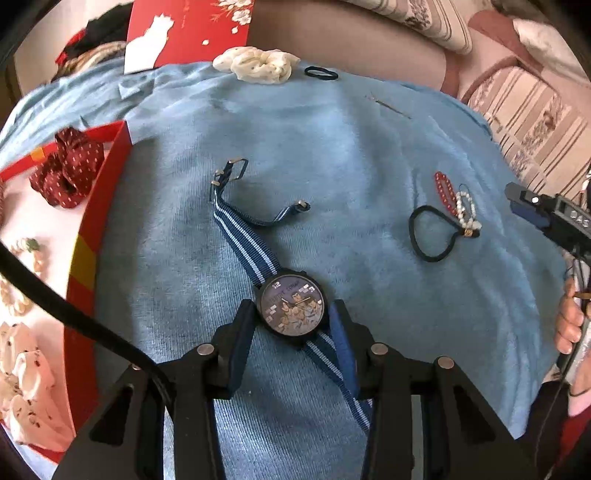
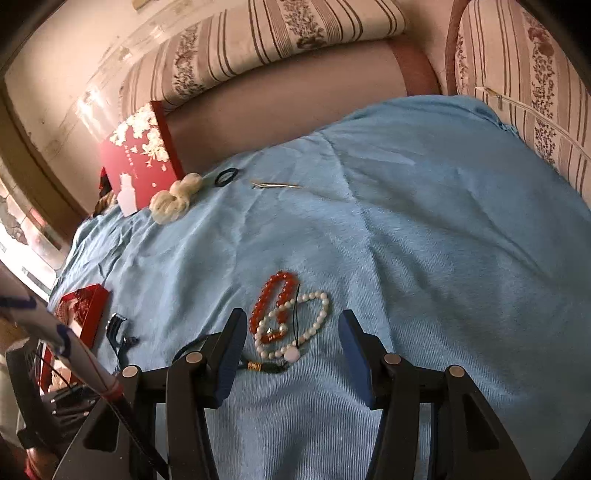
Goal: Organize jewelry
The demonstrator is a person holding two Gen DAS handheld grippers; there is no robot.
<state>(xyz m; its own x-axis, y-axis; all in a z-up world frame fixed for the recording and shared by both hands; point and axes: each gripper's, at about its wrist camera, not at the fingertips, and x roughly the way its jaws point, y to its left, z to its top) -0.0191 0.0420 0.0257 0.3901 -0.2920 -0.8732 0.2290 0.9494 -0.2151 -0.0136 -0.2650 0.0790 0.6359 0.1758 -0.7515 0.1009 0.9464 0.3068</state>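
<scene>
Left gripper [image 1: 293,325] clamped on the watch [image 1: 293,309] over the blue cloth [image 1: 332,147]. Right gripper [image 2: 291,345] spread, empty, above the red beads [image 2: 275,301] and white beads [image 2: 317,321].

Soft daylight, mild haze, strong fisheye bending, dark vignetted corners, blurred edges

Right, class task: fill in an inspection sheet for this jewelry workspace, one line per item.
Surface: blue cloth, wrinkled.
Job's things: watch; red bracelet overlapping pearl bracelet; black hair tie; red box at the left.
Clutter: white scrunchie and thin pin at the far edge.
Grippers: left gripper fingers closed on watch; right gripper open over the bracelets.
Cables: black cable beside left gripper.
Surroundings: striped cushions behind.
</scene>
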